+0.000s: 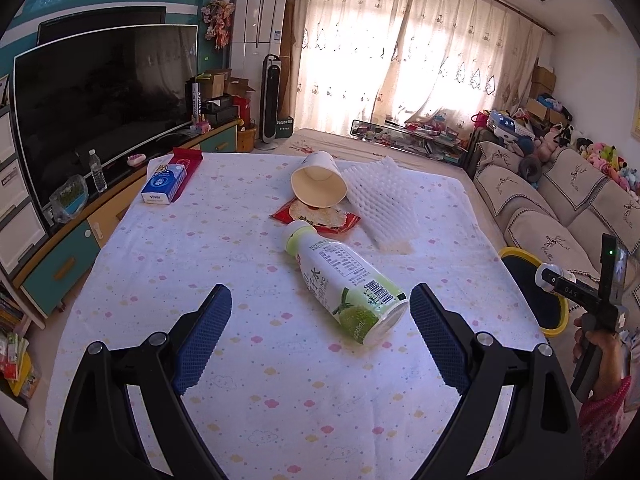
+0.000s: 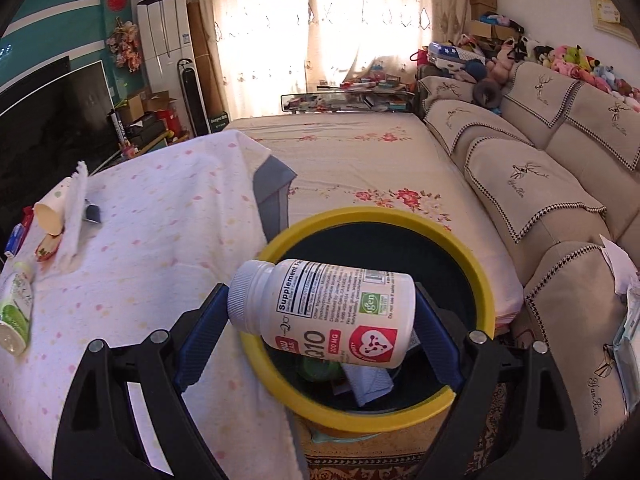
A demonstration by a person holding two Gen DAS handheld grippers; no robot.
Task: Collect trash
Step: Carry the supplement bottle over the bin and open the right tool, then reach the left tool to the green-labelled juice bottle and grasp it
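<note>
My right gripper (image 2: 322, 300) is shut on a white supplement bottle (image 2: 340, 320), held sideways with its cap on the left pad and its base on the right pad. The bottle hangs over a black bin with a yellow rim (image 2: 472, 264) that has some trash inside. My left gripper (image 1: 320, 296) is open above the table. A green-and-white drink bottle (image 1: 344, 280) lies on its side just beyond and between its fingers, untouched. Farther back lie a tipped paper cup (image 1: 320, 184), a red snack wrapper (image 1: 316, 218) and a white foam net (image 1: 380, 200).
The table wears a white spotted cloth (image 1: 200, 272). A blue tissue pack (image 1: 164, 184) sits at its far left corner. The bin's rim (image 1: 516, 254) shows off the table's right edge, near a hand (image 1: 596, 344) gripping the other handle. A sofa (image 2: 560, 184) runs along the right, a TV (image 1: 100, 112) on the left.
</note>
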